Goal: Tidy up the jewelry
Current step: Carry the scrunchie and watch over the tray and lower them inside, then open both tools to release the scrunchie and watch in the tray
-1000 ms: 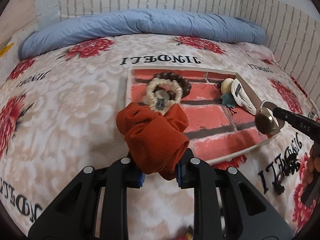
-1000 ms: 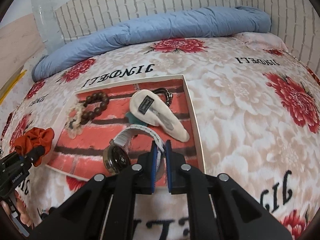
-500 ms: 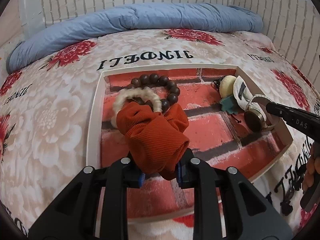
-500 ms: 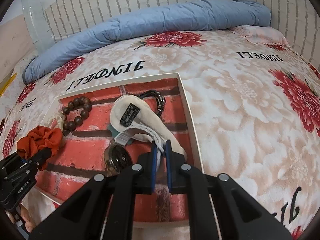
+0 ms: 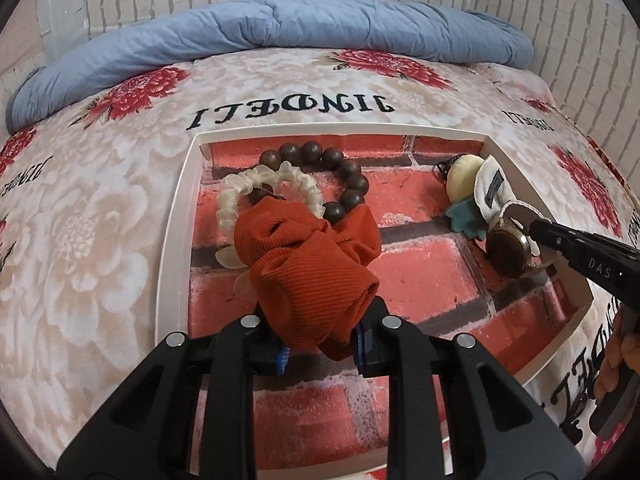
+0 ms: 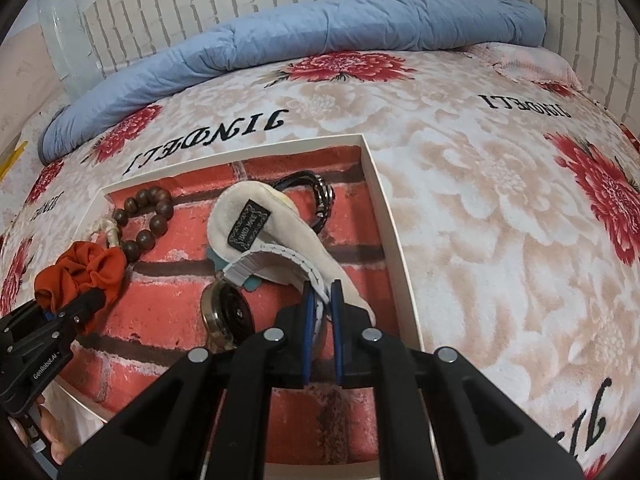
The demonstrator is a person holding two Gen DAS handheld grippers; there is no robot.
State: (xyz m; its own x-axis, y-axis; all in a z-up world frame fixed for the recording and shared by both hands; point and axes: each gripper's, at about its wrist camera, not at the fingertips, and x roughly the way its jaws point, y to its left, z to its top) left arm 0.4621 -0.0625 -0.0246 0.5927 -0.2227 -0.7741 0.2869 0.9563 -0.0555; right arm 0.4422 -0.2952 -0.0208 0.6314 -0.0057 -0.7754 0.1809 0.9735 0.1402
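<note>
My left gripper [image 5: 320,344] is shut on an orange-red fabric scrunchie [image 5: 308,264], held over the left half of a white-rimmed tray [image 5: 176,216] with a red brick-pattern floor. My right gripper [image 6: 321,304] is shut on the white strap of a wristwatch [image 6: 228,310], whose round dark face hangs over the tray's right half. In the tray lie a dark wooden bead bracelet [image 5: 340,172], a pale translucent bracelet [image 5: 240,192], a cream fabric pouch [image 6: 276,232] with a black label, a teal piece [image 5: 464,220] and a dark bangle [image 6: 320,196].
The tray rests on a bed with a cream and red flower cover [image 6: 500,200] printed with black letters. A rolled blue quilt [image 5: 280,28] lies along the far edge under a white brick wall. A person's fingers [image 5: 624,356] hold the right gripper's handle.
Both grippers have moved forward and lower over the tray, the scrunchie from outside the near-left corner to above the bracelets, the watch from the near edge to beside the pouch.
</note>
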